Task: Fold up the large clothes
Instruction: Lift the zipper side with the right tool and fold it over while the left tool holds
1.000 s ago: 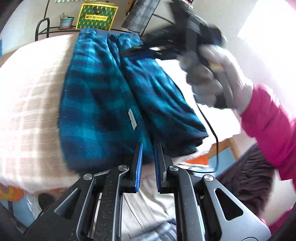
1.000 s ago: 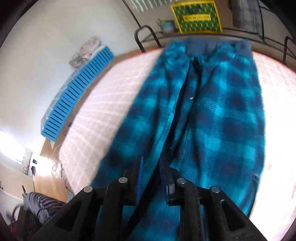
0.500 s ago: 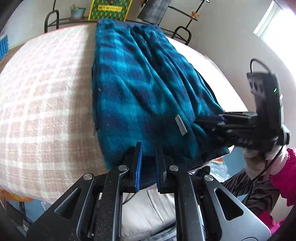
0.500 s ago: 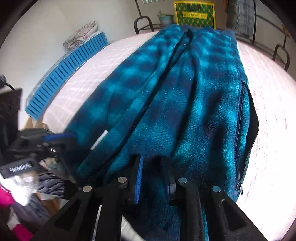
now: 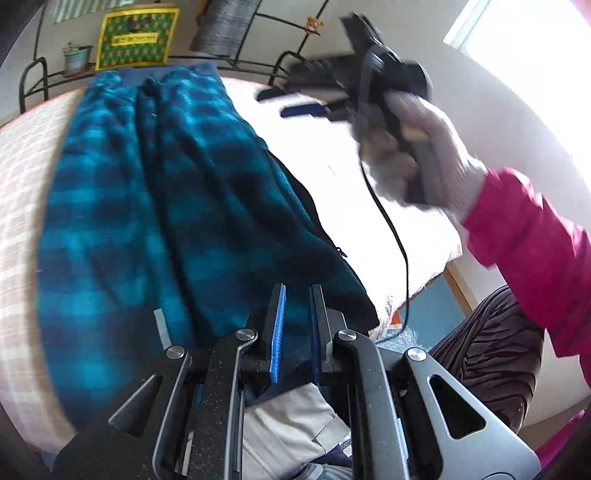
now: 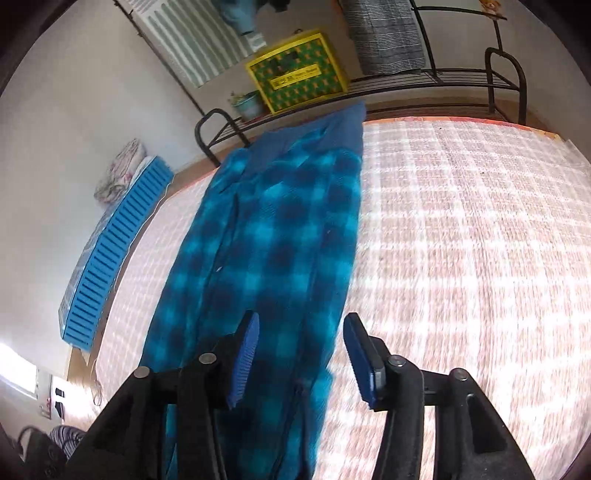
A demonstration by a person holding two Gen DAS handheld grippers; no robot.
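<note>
Along the bed (image 6: pixel 461 229), the blue plaid garment (image 5: pixel 155 206) stretches lengthwise from near edge to headboard; the left gripper (image 5: pixel 295 325), pressed nearly together, sits at its near end, while the right gripper (image 6: pixel 299 354), its jaws opening and empty, hovers above.

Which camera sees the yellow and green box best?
The right wrist view. There the yellow and green box stands whole and fairly sharp on the black rack, behind the blue checked clothes. The left wrist view shows the box too, but smaller, in the top corner, its top edge cut off.
</note>
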